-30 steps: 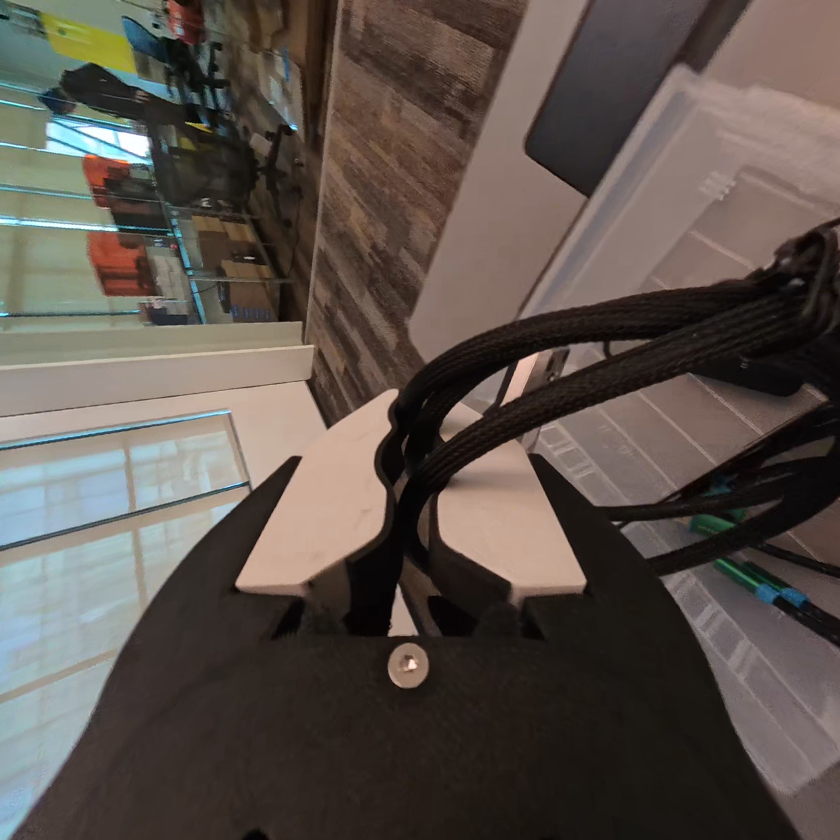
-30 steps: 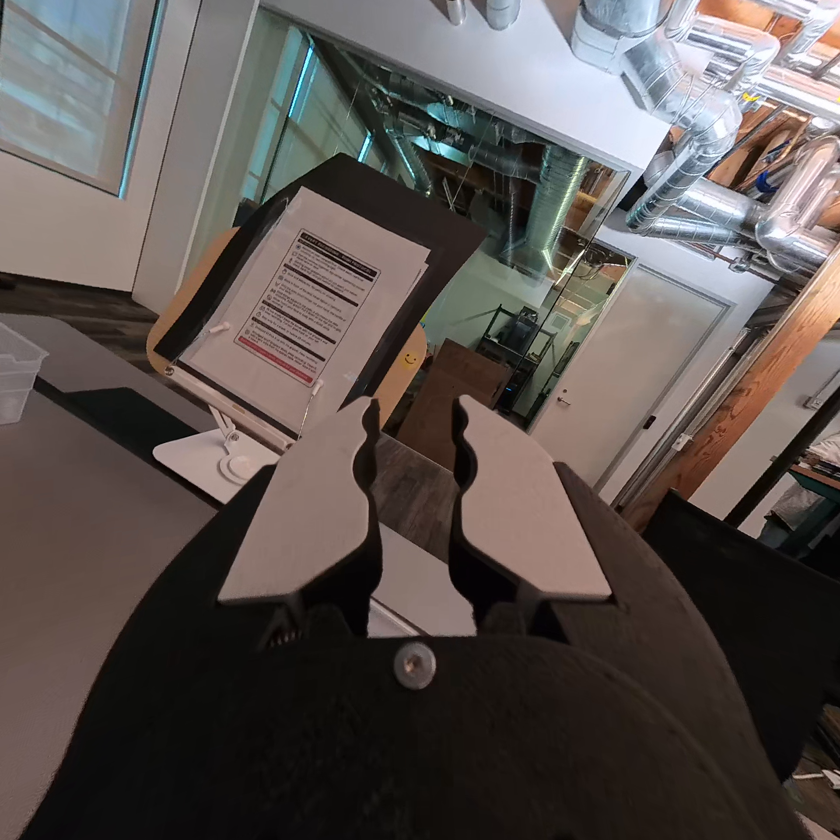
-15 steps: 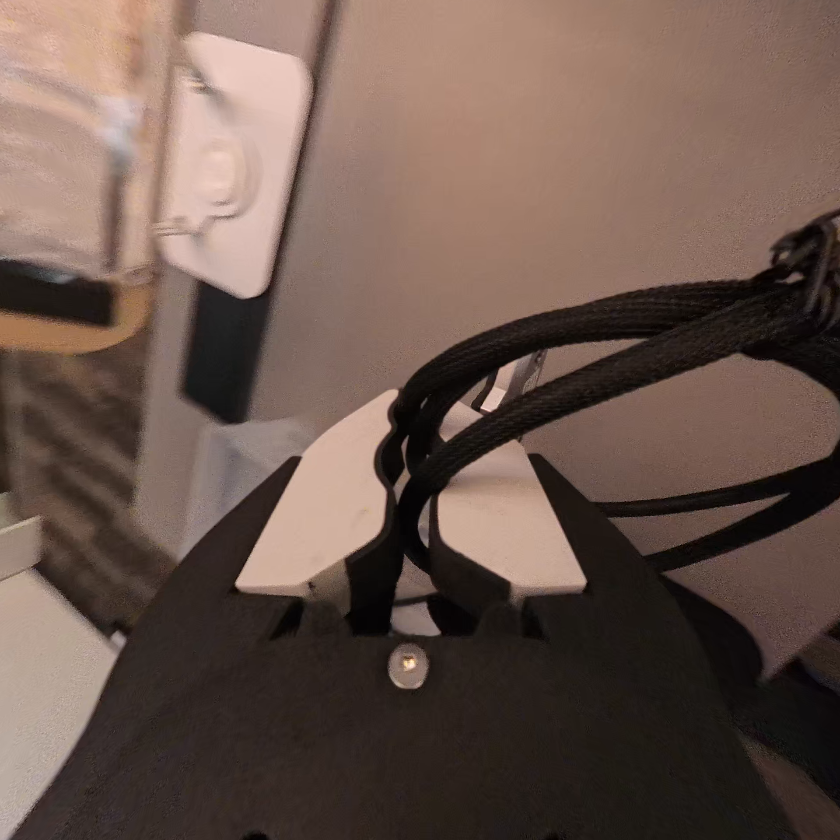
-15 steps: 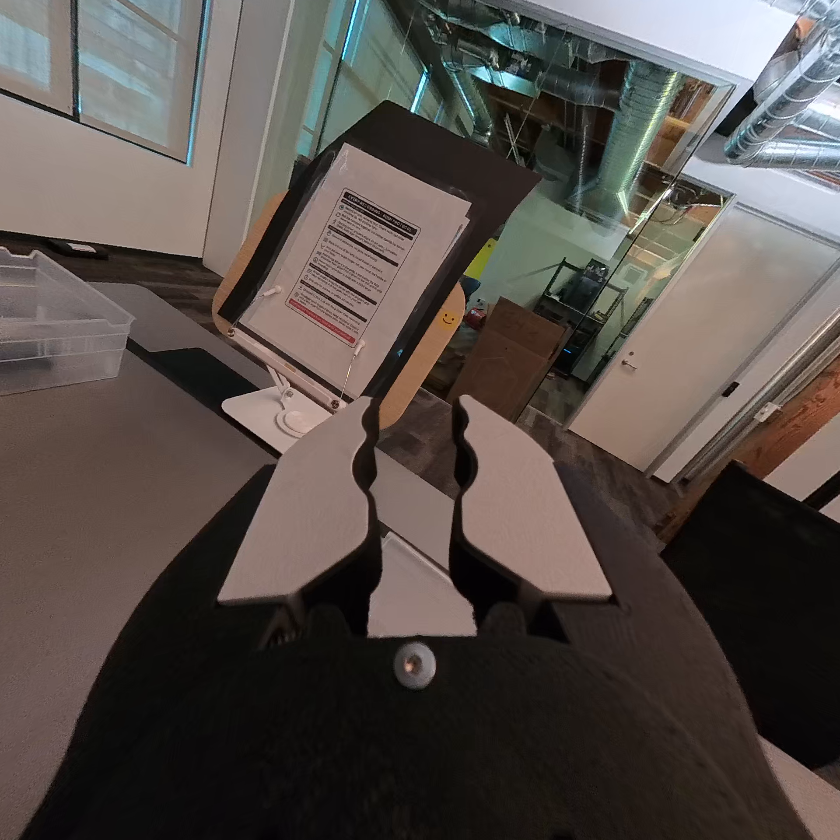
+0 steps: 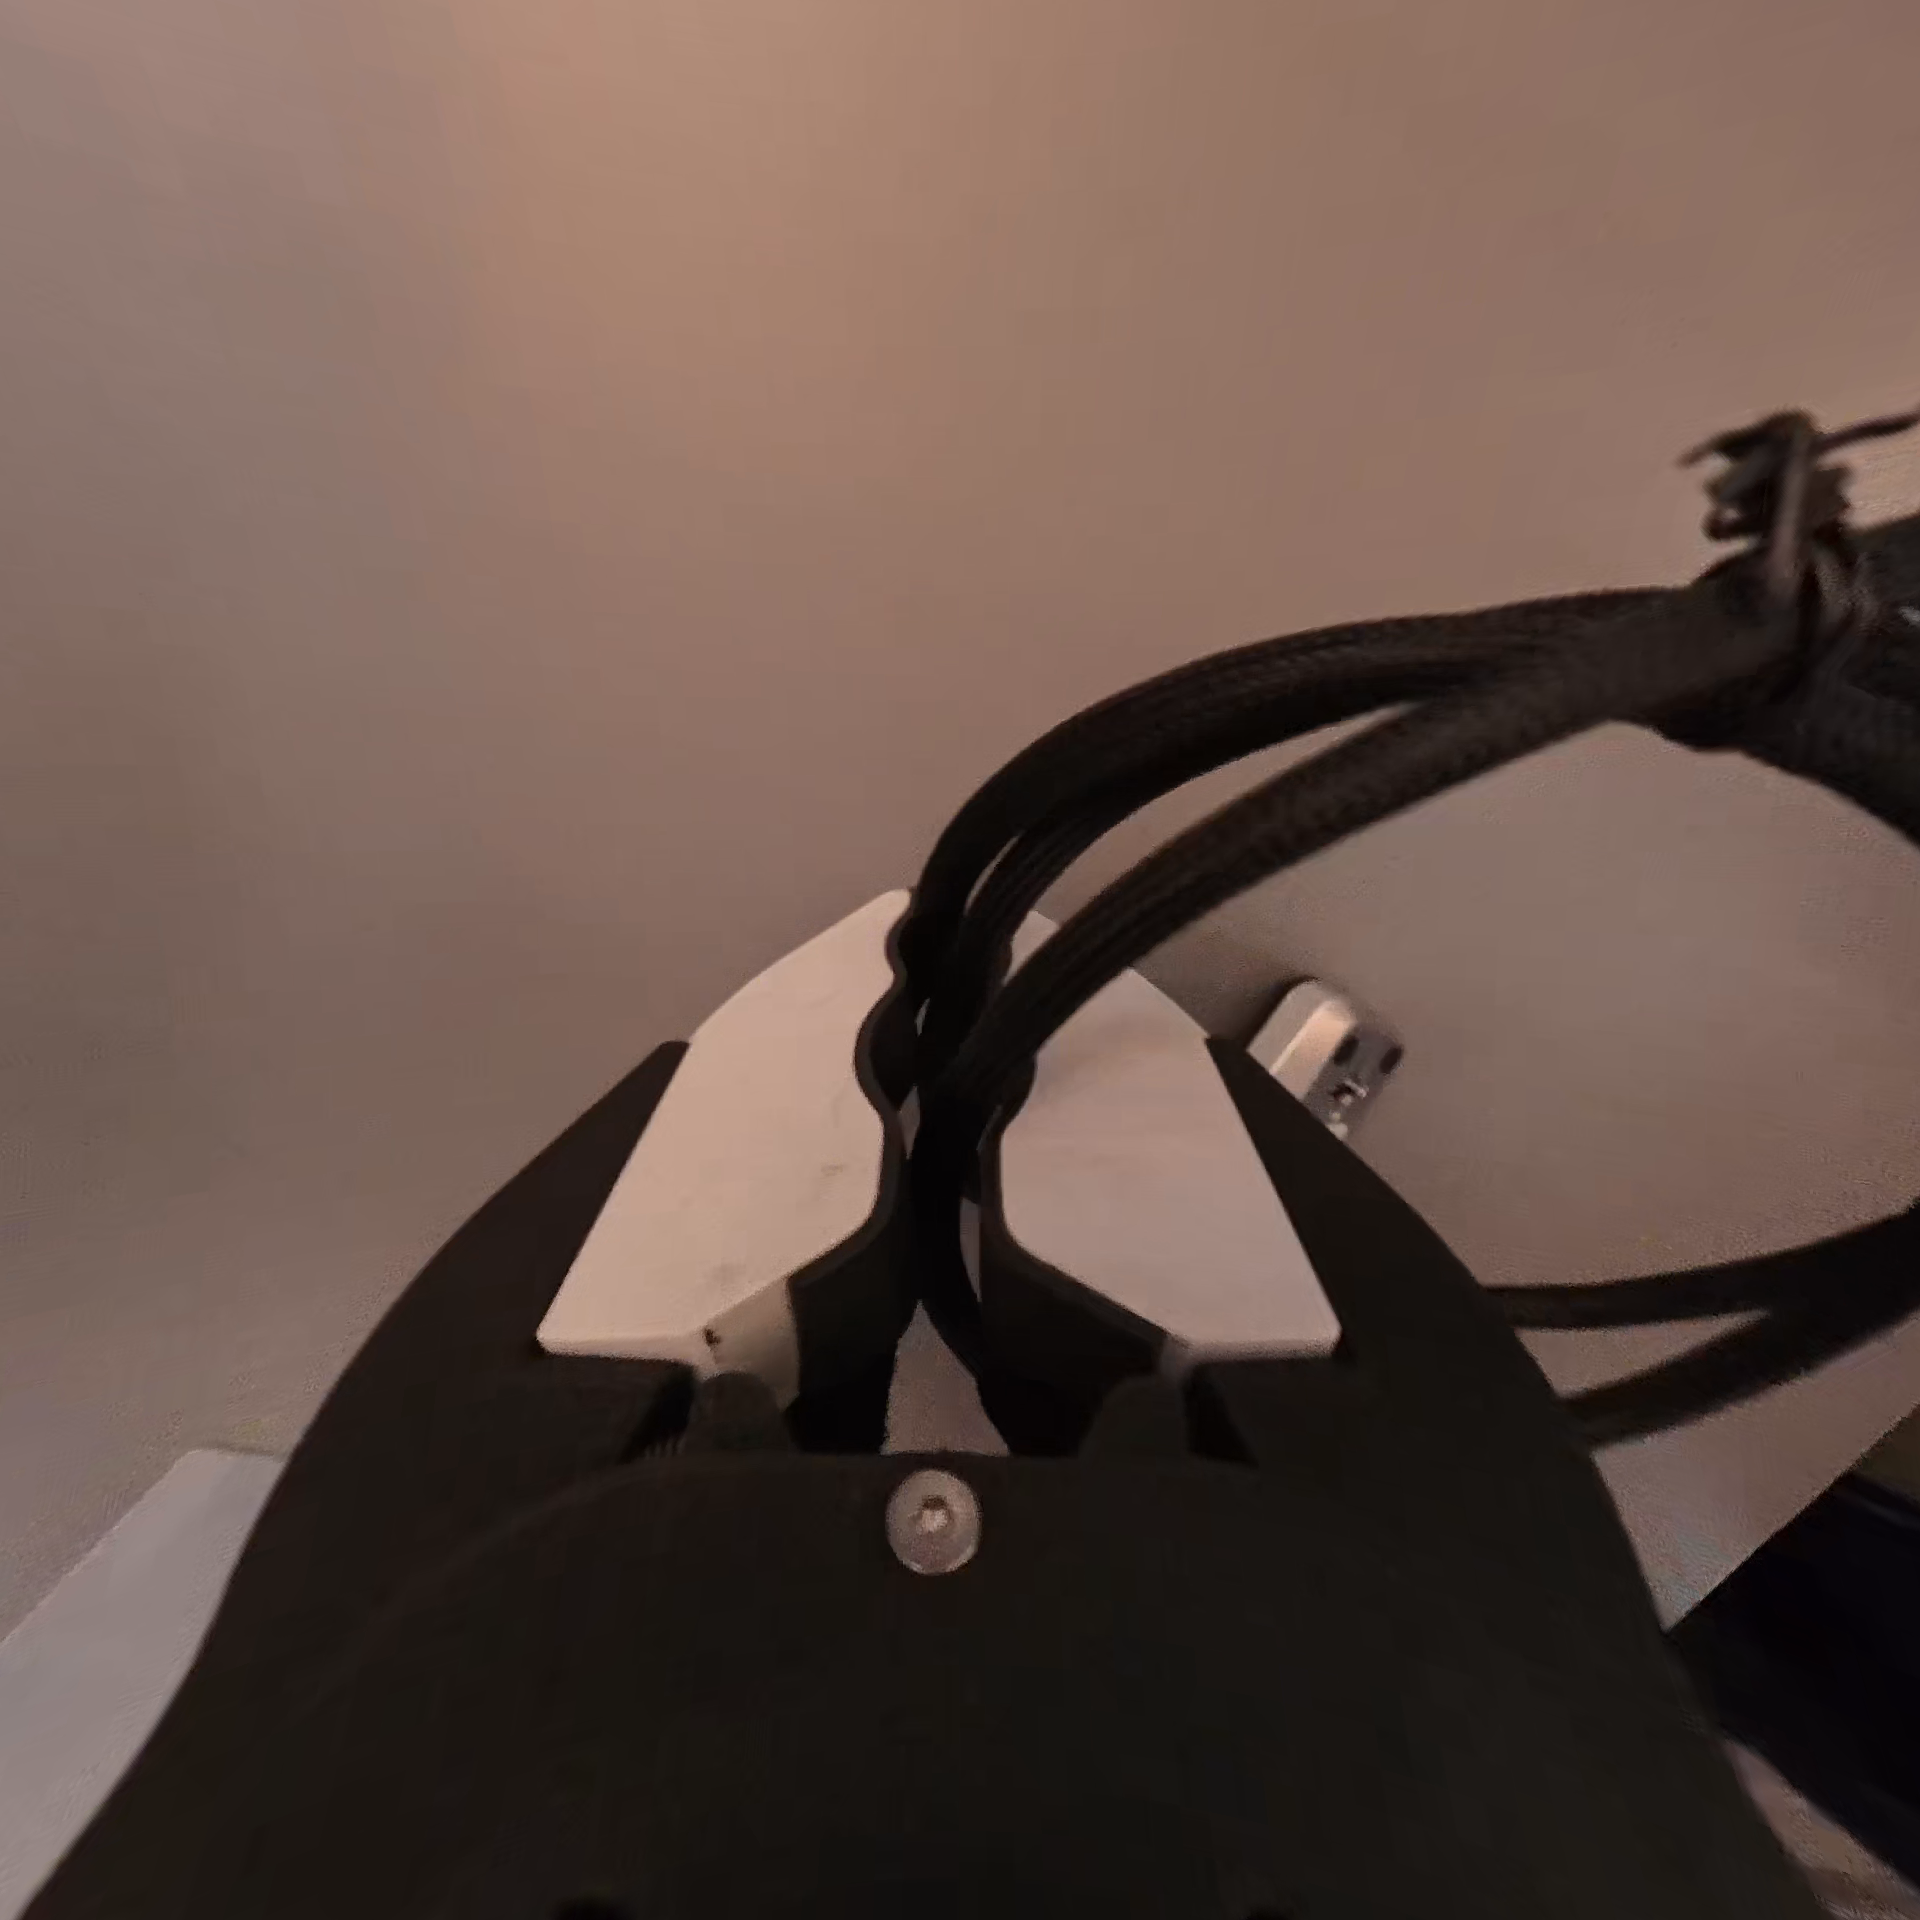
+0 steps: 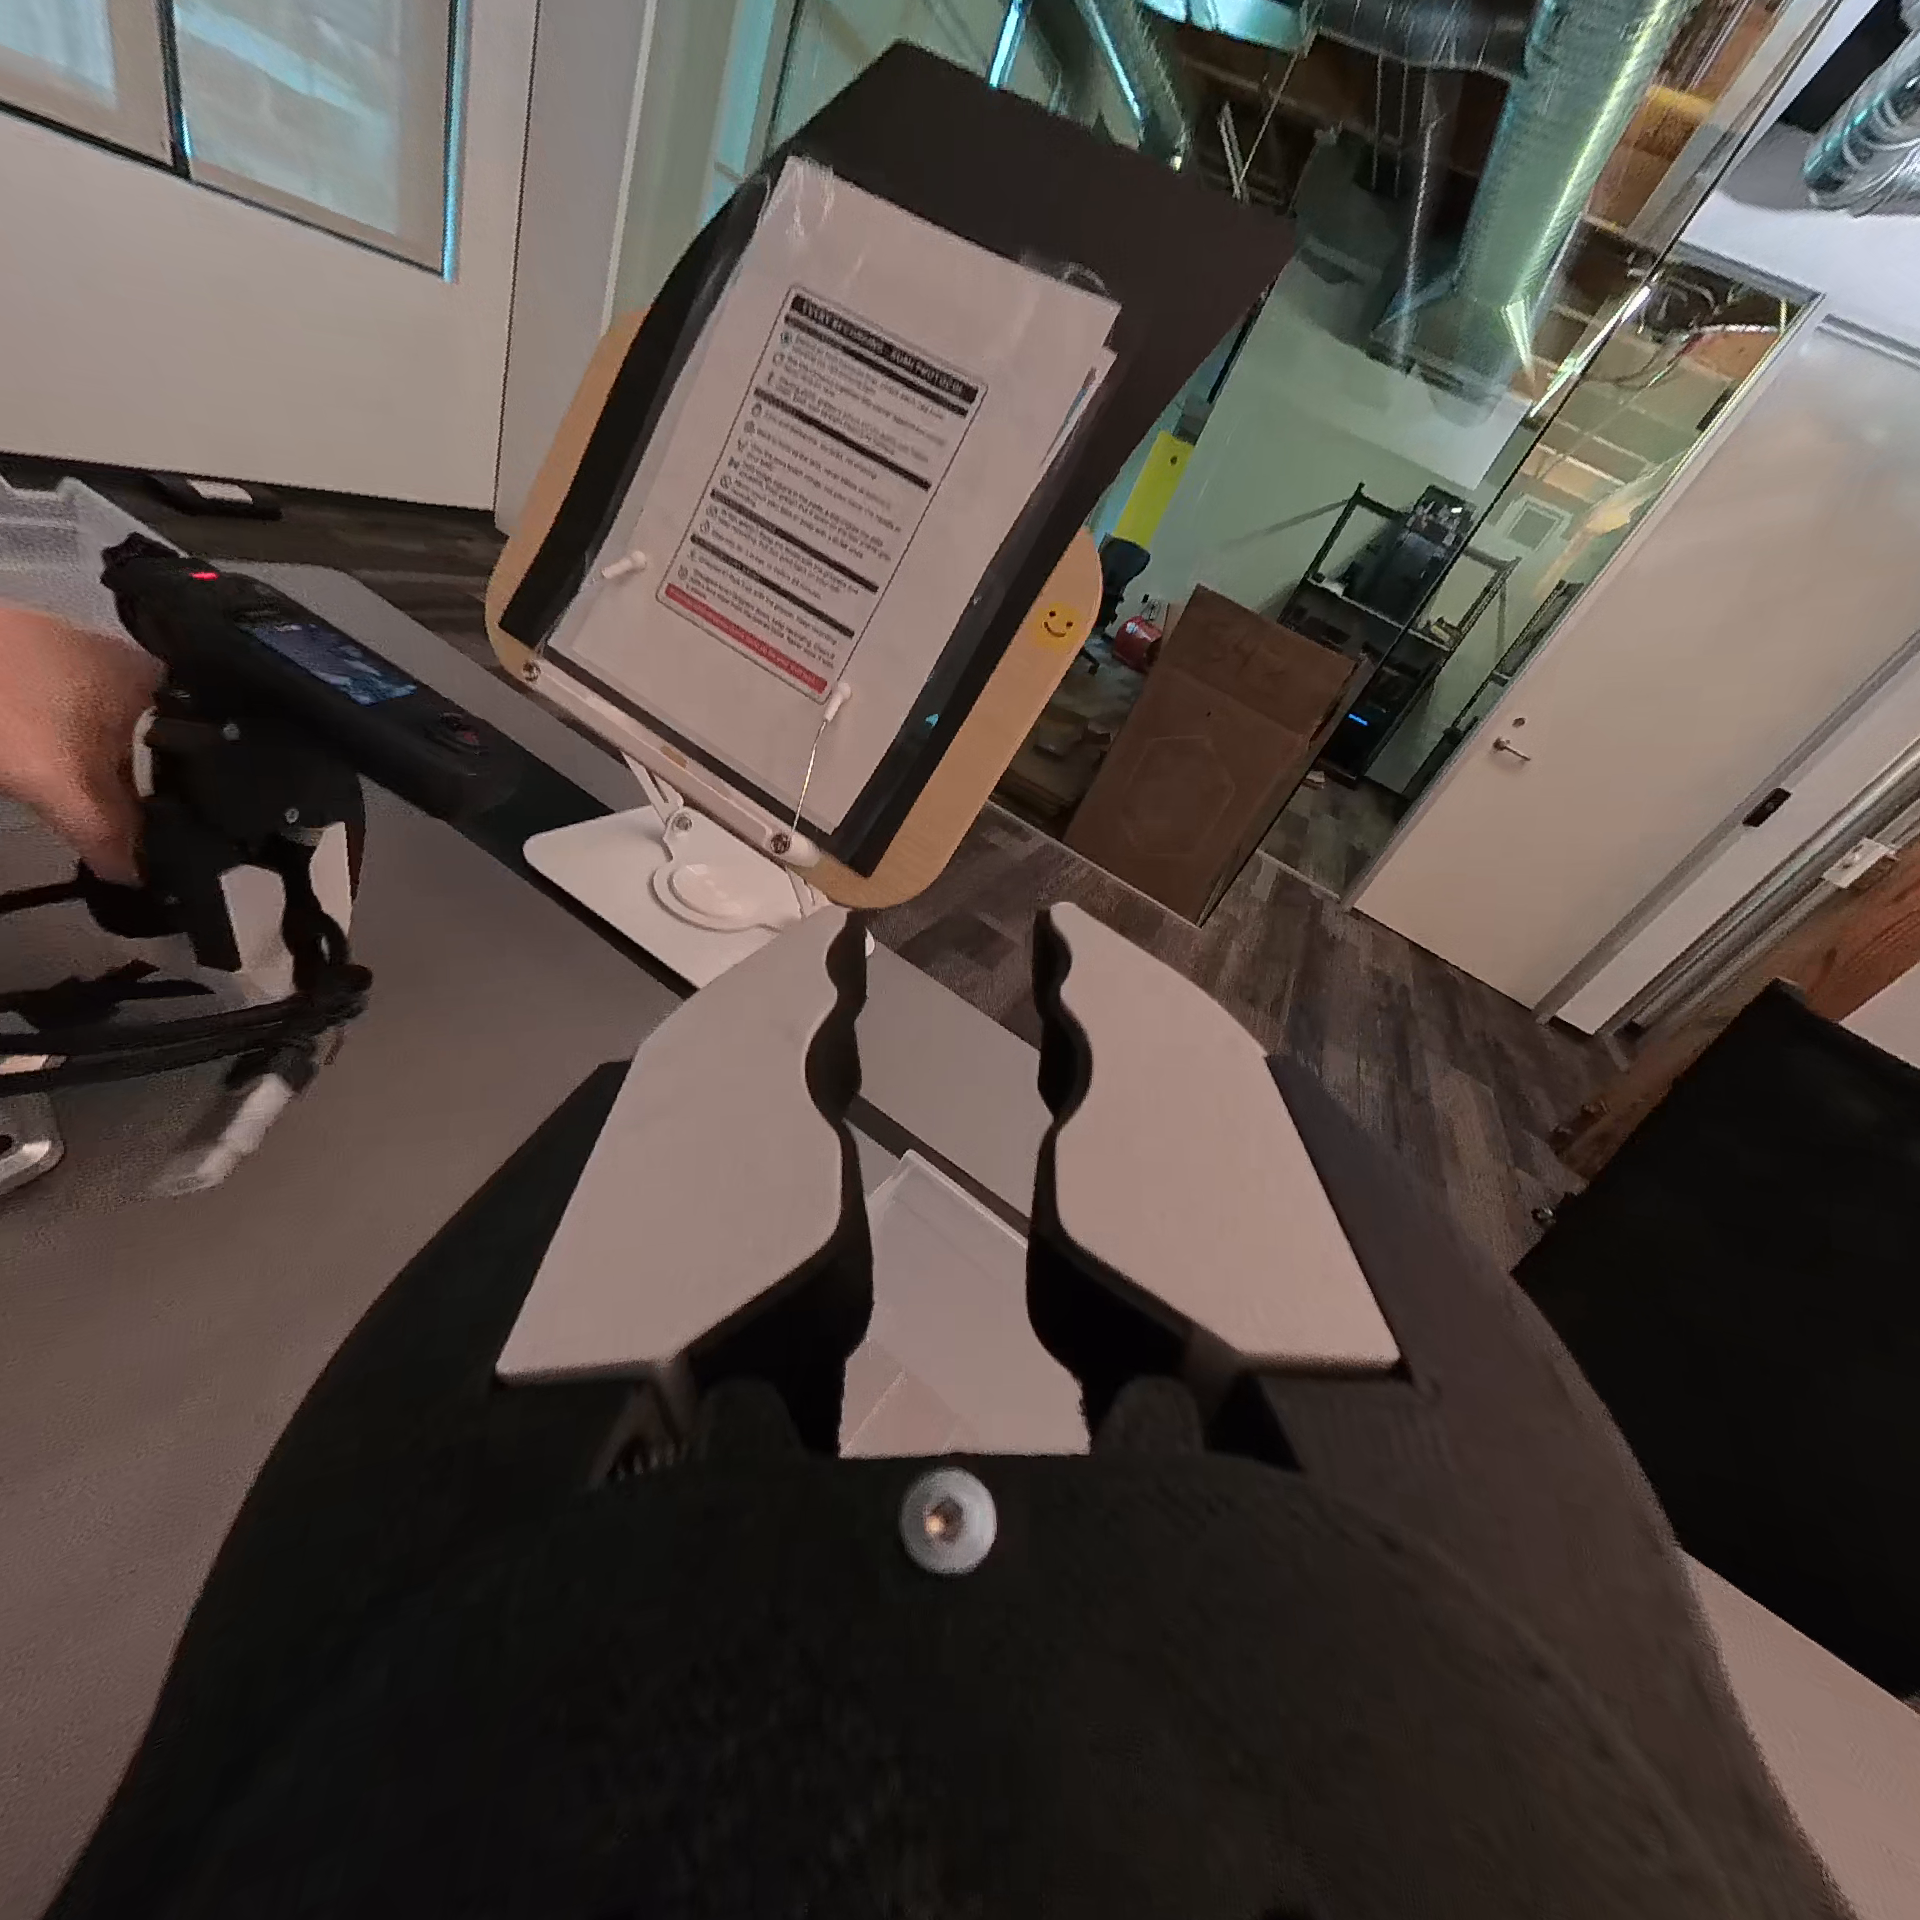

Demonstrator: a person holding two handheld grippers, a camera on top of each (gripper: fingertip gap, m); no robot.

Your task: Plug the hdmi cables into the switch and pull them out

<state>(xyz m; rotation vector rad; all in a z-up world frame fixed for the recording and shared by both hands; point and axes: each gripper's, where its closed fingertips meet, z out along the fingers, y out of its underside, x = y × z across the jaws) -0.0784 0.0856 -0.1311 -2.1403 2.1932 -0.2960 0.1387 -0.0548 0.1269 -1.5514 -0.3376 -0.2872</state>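
Observation:
My left gripper (image 5: 961,935) is shut on a bundle of black braided HDMI cables (image 5: 1299,717). It holds the bundle just above the grey table (image 5: 727,468). A tie (image 5: 1777,540) binds the bundle at the right. A silver plug (image 5: 1325,1055) pokes out beyond the right finger. The right wrist view shows that gripper (image 6: 239,821) in a hand at the left, with the cables (image 6: 187,1029) and a blurred silver plug (image 6: 239,1122) hanging from it. My right gripper (image 6: 945,935) is open and empty over the table. I cannot make out the switch.
A wooden document stand (image 6: 810,540) holding a printed sheet stands on a white base at the table's far edge. A silver metal piece (image 6: 21,1143) lies at the left edge. A black chair (image 6: 1745,1351) is at the right, beyond the table edge.
The left gripper has swung from facing a clear bin and the floor down towards the table, still gripping the cables. It has come into the right wrist view. The right gripper has tilted downwards.

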